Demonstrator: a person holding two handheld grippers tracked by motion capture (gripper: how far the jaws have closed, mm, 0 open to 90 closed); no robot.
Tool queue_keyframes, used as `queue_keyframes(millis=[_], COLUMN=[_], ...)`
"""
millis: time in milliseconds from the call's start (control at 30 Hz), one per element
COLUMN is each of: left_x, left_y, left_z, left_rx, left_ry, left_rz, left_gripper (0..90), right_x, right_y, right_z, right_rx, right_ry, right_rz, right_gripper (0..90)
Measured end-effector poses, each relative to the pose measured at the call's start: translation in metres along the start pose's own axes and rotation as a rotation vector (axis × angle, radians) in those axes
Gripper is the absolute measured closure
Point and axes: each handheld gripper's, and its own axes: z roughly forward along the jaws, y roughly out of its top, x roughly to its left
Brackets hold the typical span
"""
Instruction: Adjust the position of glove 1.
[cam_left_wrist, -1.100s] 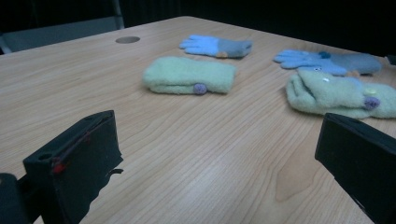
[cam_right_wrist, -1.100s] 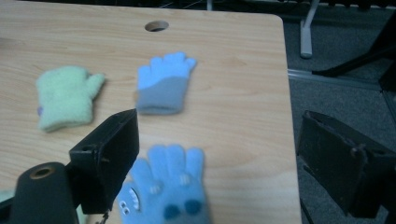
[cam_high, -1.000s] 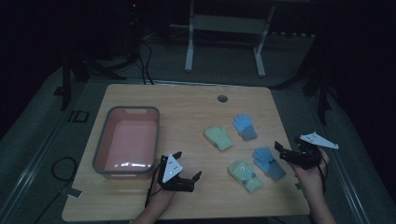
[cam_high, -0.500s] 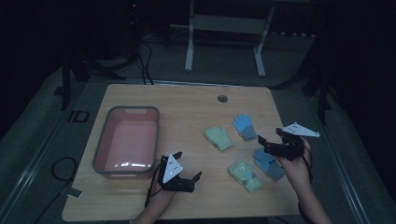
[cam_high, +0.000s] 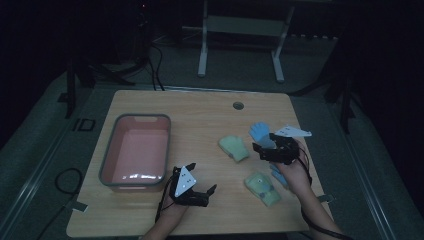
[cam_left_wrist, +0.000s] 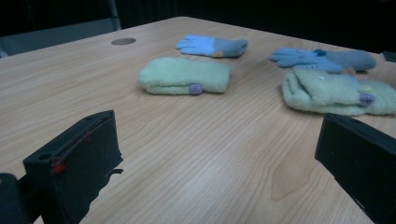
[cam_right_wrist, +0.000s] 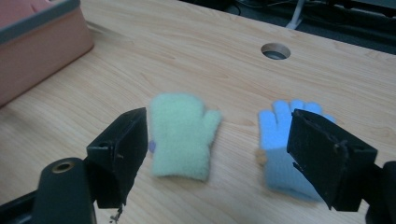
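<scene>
While the room around it is kept dark, a light wooden worktop (cam_high: 200, 115) with a round cable hole (cam_high: 238, 105) is lit. A pink tub (cam_high: 136, 150) is set at its left. The left tongs (cam_high: 200, 192) are held released, nothing between the jaws. The right tongs (cam_right_wrist: 217, 140), released with the jaws just narrowed slightly, are held over a green mitten (cam_right_wrist: 182, 133) and a blue glove (cam_right_wrist: 280, 140), neither gripped. Dim grey flooring and a white stand (cam_high: 240, 40) are seen beyond.

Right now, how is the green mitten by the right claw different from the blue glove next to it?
The green mitten is pale green and fuzzy, with one thumb and no separate fingers; the blue glove is light blue with separate fingers. The mitten lies fully in sight; the glove is partly hidden behind one jaw. Both lie flat on the wooden table, apart.
</scene>
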Motion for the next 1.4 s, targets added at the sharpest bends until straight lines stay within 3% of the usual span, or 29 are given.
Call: queue_keyframes(millis=[467,667,833,1067,1200,1400], left_x=[0.001,0.001,0.001,0.001,0.001,0.001], left_y=[0.000,0.000,0.000,0.000,0.000,0.000], left_z=[0.000,0.000,0.000,0.000,0.000,0.000], left_rx=[-0.002,-0.002,-0.002,-0.001,-0.001,0.000], left_ry=[-0.004,-0.006,-0.009,-0.013,-0.017,-0.018], left_rz=[-0.004,-0.004,0.000,0.000,-0.003,-0.004], left_gripper=[0.4,0.4,0.4,0.4,0.4,0.4], right_x=[0.012,0.016,0.018,0.019,0.018,0.016], right_y=[0.009,0.011,0.012,0.008,0.005,-0.004], right_z=[0.045,0.071,0.083,0.107,0.115,0.125], right_rx=[0.065,0.101,0.123,0.181,0.206,0.254], right_ry=[0.045,0.078,0.072,0.094,0.072,0.080], right_rz=[-0.029,-0.035,-0.051,-0.033,-0.051,-0.055], right_gripper=[25.8,33.0,39.2,48.4,53.6,51.8])
